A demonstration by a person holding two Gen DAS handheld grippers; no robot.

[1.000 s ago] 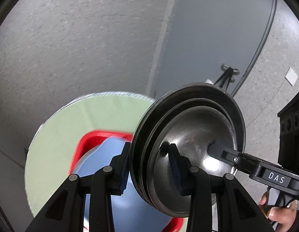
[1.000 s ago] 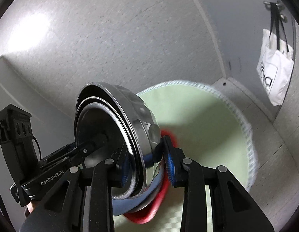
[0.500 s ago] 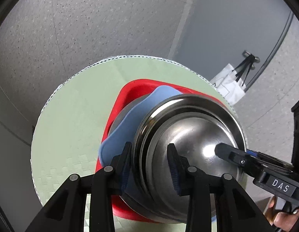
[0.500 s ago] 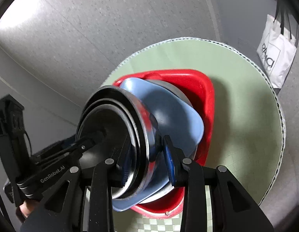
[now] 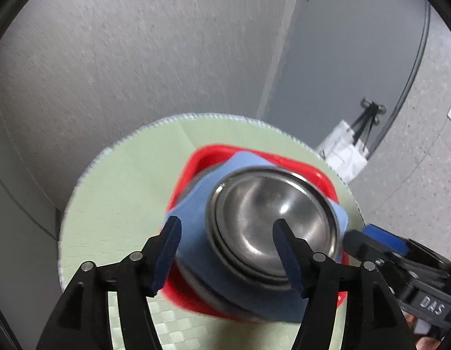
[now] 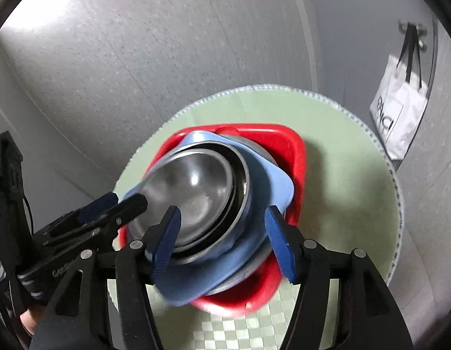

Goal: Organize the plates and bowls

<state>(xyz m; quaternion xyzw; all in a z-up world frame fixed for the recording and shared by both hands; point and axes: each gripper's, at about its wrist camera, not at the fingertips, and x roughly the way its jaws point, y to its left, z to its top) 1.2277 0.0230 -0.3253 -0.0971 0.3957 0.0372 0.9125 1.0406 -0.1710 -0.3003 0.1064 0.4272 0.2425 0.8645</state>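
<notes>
Nested steel bowls (image 5: pixel 272 218) (image 6: pixel 196 198) rest upright on a blue plate (image 5: pixel 196 224) (image 6: pixel 272 192), which lies on a grey plate inside a red square dish (image 5: pixel 298 166) (image 6: pixel 283 140). My left gripper (image 5: pixel 226 250) is open just above the stack, its fingers astride the bowls' left rim. My right gripper (image 6: pixel 222 239) is open too, its fingers astride the bowls' right rim. Each gripper shows in the other's view, the right one at the lower right of the left wrist view (image 5: pixel 371 236), the left one at the left of the right wrist view (image 6: pixel 120 201).
The stack sits on a round pale green table (image 5: pixel 123 192) (image 6: pixel 342 175) with a checked mat near me. A grey floor lies around it. A white tote bag (image 5: pixel 345 157) (image 6: pixel 397 119) hangs on the wall at the right.
Both grippers lowered the tilted steel bowls onto the blue plate, then opened and let them go. The bowls now sit upright on the stack.
</notes>
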